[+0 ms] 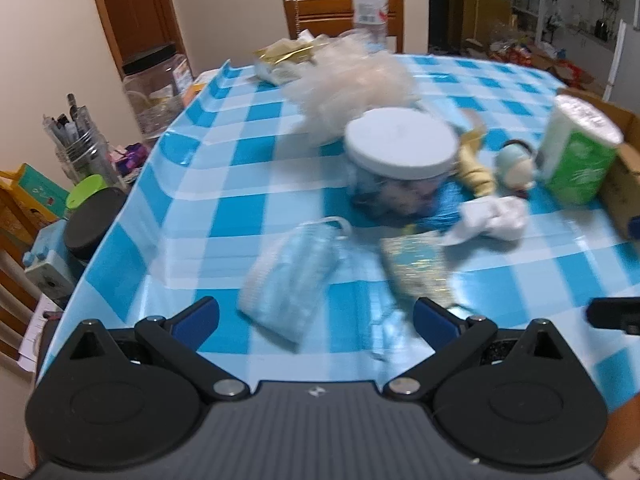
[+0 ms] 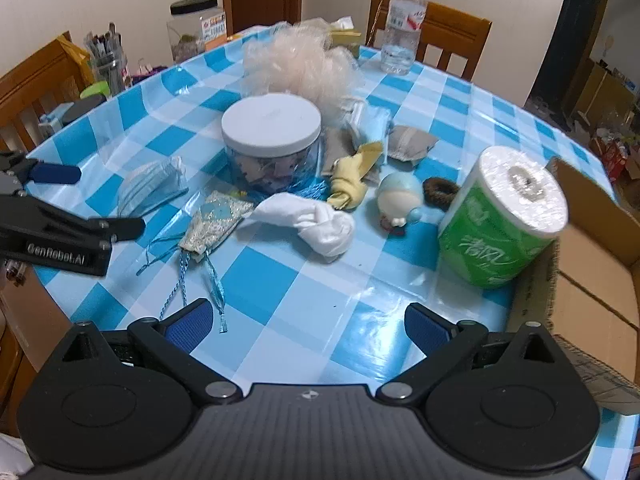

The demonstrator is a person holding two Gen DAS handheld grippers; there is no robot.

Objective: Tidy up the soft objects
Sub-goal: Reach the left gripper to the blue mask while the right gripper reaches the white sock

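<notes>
Many soft things lie loose on the table (image 2: 304,312), and nothing is sorted yet, I think. Both grippers are empty with the fingers wide apart, which fits a start: each one is ready to take something.

The left gripper (image 1: 316,320) hangs low over the near left part of the cloth. A folded mask (image 1: 288,276) lies just in front of it, between the lines of its fingers, so this is probably its first target. Beside the mask is a glittery pouch (image 1: 416,268) with thin cords, and behind it a white sock (image 1: 492,216), crumpled into a ball.

The right gripper (image 2: 306,322) is over a bare part of the table, near the box (image 2: 592,300) at the right edge. The box stands open and close to this hand, probably because the soft things should go in there. A roll (image 2: 504,216) in green wrap stands touching the box wall.

In the middle stands a jar (image 2: 272,140) with a white lid; it is hard, so likely it stays. Around it are a mesh puff (image 2: 300,64), a yellow cloth (image 2: 352,184), a small plush (image 2: 400,200), a grey pouch (image 2: 412,142) and a dark hair tie (image 2: 440,194). They are near each other, some touching, so a grasp may drag a neighbour. The left view is blurred, so small details there I cannot tell.
</notes>
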